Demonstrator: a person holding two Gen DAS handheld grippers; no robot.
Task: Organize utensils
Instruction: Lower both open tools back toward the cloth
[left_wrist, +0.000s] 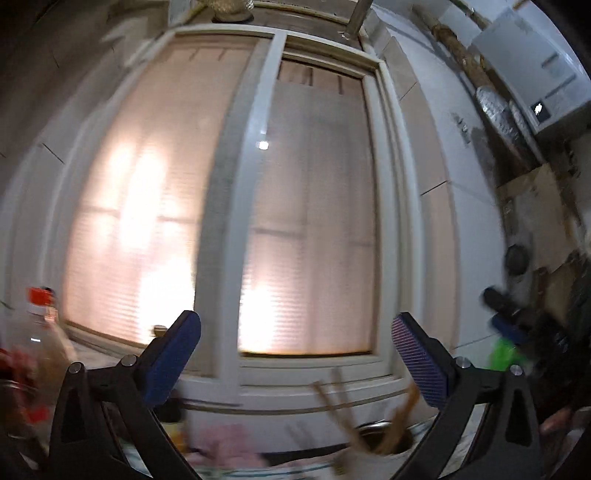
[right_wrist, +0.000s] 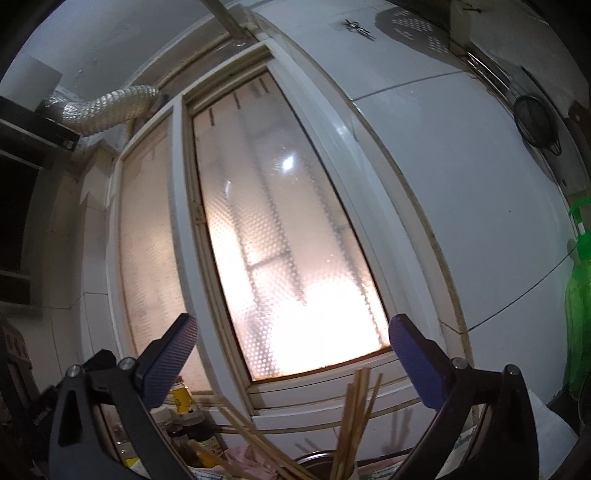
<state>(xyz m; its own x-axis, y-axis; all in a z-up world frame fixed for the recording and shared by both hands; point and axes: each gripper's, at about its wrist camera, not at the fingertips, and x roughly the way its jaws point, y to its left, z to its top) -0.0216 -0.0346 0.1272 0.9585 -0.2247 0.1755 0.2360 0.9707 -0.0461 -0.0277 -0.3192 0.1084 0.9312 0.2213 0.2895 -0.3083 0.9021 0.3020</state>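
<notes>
Both claws gape; chopsticks (right_wrist: 351, 424) below right claw (right_wrist: 293, 356)

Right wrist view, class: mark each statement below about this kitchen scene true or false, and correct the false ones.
1. The right gripper holds the thin wooden chopsticks. False: its jaws stand wide open with nothing between the pads; the chopsticks stand below them in a container.
2. A frosted glass window with a white frame fills the middle. True.
3. A green plastic spray bottle is at the left edge. False: it is at the right edge.
4. A ribbed silver flexible duct runs across the upper left. True.
5. The left gripper is open too. True.
</notes>
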